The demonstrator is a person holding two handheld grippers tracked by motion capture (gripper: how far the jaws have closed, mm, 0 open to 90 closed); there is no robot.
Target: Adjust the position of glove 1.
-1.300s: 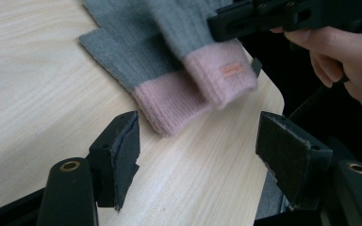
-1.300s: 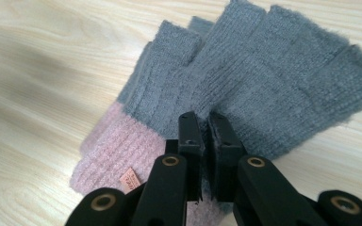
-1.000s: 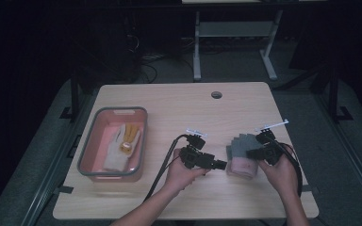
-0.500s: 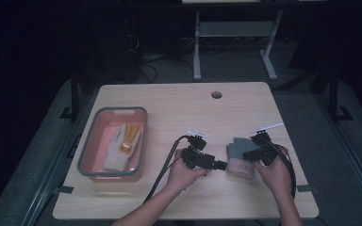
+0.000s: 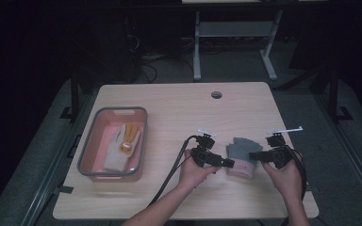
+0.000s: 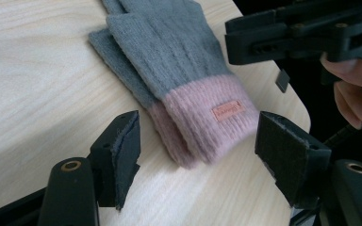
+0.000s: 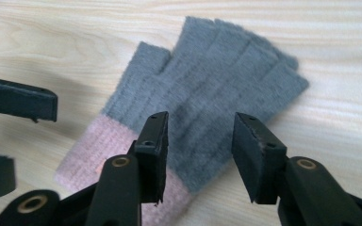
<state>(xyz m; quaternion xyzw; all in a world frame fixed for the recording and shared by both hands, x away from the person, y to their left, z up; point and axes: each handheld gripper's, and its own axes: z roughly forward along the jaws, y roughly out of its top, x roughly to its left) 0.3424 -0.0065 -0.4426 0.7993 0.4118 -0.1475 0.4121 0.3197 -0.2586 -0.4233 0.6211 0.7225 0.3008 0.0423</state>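
A grey glove [image 5: 241,154] with a pink cuff [image 6: 207,117] lies flat on the table [image 5: 169,108], between the two grippers. The left gripper [image 5: 230,164] sits just beside the cuff, jaws spread wide on either side of it and holding nothing. The right gripper [image 5: 252,155] comes in from the other side, hanging over the grey part near the cuff, its jaws parted and not gripping. Well apart at the left, a pink tray [image 5: 88,155] holds other gloves [image 5: 120,146].
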